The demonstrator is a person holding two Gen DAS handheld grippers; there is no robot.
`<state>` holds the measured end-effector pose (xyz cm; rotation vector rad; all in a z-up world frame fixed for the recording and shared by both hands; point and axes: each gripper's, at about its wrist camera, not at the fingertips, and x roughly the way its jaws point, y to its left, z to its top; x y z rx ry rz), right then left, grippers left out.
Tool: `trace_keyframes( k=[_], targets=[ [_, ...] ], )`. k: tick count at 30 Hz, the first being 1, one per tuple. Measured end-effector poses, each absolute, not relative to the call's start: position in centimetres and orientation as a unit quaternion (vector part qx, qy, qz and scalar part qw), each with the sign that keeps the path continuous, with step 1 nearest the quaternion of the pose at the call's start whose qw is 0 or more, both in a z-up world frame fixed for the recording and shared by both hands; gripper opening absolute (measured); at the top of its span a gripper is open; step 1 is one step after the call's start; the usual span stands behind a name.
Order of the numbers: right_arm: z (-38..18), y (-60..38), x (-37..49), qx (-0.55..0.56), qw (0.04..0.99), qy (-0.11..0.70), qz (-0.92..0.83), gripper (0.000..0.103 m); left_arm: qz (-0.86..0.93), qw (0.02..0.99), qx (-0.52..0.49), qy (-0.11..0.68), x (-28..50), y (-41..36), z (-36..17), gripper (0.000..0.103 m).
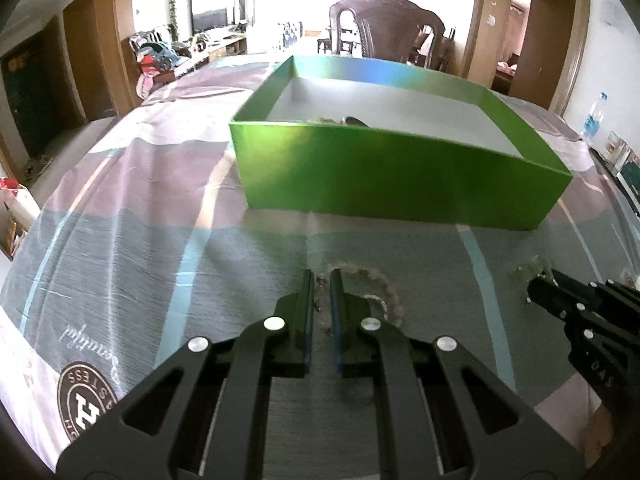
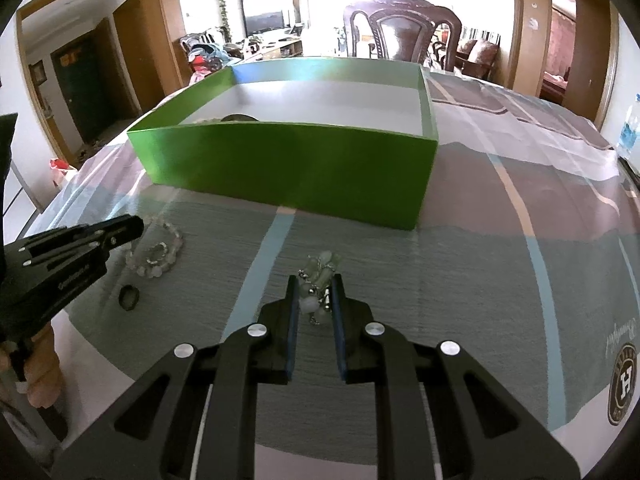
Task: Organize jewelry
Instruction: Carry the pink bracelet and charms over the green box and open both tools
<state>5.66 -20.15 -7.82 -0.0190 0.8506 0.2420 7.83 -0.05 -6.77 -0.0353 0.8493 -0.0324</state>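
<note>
A pale bead bracelet (image 1: pixel 386 286) lies on the cloth in front of the green box (image 1: pixel 400 176). My left gripper (image 1: pixel 322 278) is shut on its left part, with small beads showing between the pads. In the right wrist view the bracelet (image 2: pixel 160 258) lies curled beside the left gripper (image 2: pixel 138 225). My right gripper (image 2: pixel 316 280) is shut on a bunch of pale green bead jewelry (image 2: pixel 322 266) that rests on the cloth. From the left wrist view the right gripper (image 1: pixel 534 286) is at the far right. A dark ring (image 2: pixel 129 297) lies loose near the bracelet.
The green box (image 2: pixel 288 168) is open with a white inside, and a dark piece (image 2: pixel 240 117) and some beads lie at its near wall. A striped cloth (image 2: pixel 480 264) covers the table. A dark wooden chair (image 2: pixel 404 28) stands behind it, and a water bottle (image 1: pixel 594 118) at the right edge.
</note>
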Motion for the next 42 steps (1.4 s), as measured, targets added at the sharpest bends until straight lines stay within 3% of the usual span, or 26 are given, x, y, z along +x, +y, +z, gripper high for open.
trace_keyframes(
  k=[14, 20, 24, 42],
  targets=[
    [-7.8, -20.7, 5.9, 0.006, 0.902, 0.416, 0.113, 0.016, -0.026, 0.916, -0.05, 0.398, 7.6, 0.6, -6.2, 0.008],
    [-7.9, -21.0, 6.0, 0.009, 0.902, 0.417, 0.111, 0.016, -0.042, 0.931, -0.102, 0.348, 6.4, 2.6, -3.9, 0.008],
    [-8.0, -21.1, 6.1, 0.012, 0.902, 0.419, 0.107, 0.016, -0.045, 0.919, -0.132, 0.37, 6.8, 4.6, -2.7, 0.008],
    [-5.9, -20.5, 5.5, 0.019, 0.899, 0.414, 0.143, 0.016, -0.094, 0.918, -0.07, 0.379, 7.6, 3.1, 1.4, 0.008]
  ],
)
